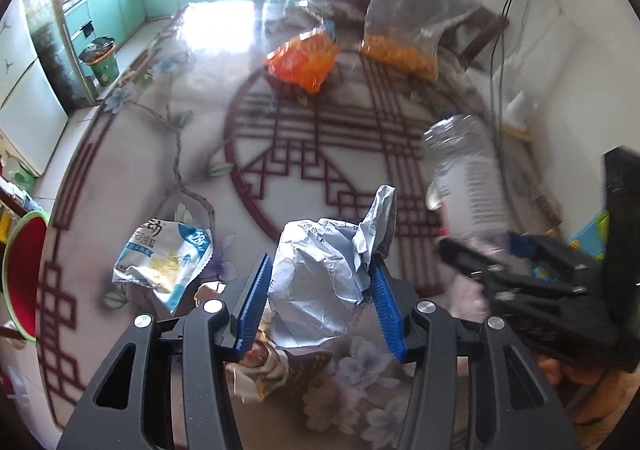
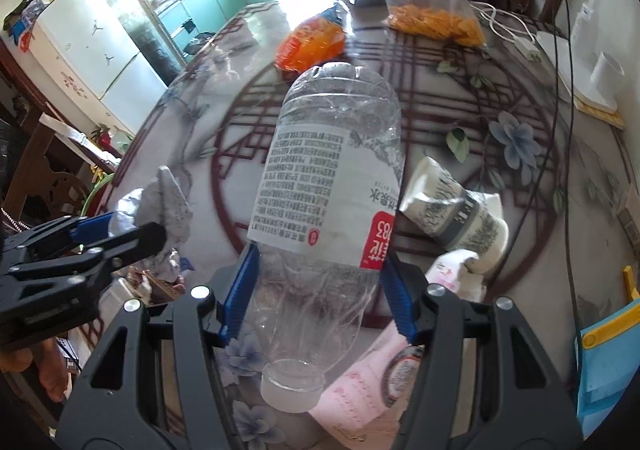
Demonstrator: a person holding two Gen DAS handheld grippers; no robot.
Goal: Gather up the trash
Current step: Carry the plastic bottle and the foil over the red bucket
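My left gripper [image 1: 320,270] is shut on a crumpled silver wrapper [image 1: 320,274] and holds it above the table. It also shows in the right wrist view [image 2: 160,202], at the left. My right gripper [image 2: 320,266] is shut on an empty clear plastic bottle [image 2: 332,170], cap towards the camera. The bottle also shows at the right of the left wrist view [image 1: 468,178]. A white and blue snack wrapper [image 1: 164,262] lies on the table left of my left gripper. A crushed paper cup [image 2: 452,206] and pink packets [image 2: 360,398] lie by my right gripper.
An orange snack bag [image 1: 304,58] and a clear bag of orange snacks [image 1: 404,30] sit at the far side of the patterned table [image 1: 320,138]. A red and green basin [image 1: 24,274] is at the left edge. Cables [image 2: 516,30] and a white appliance [image 2: 600,82] lie far right.
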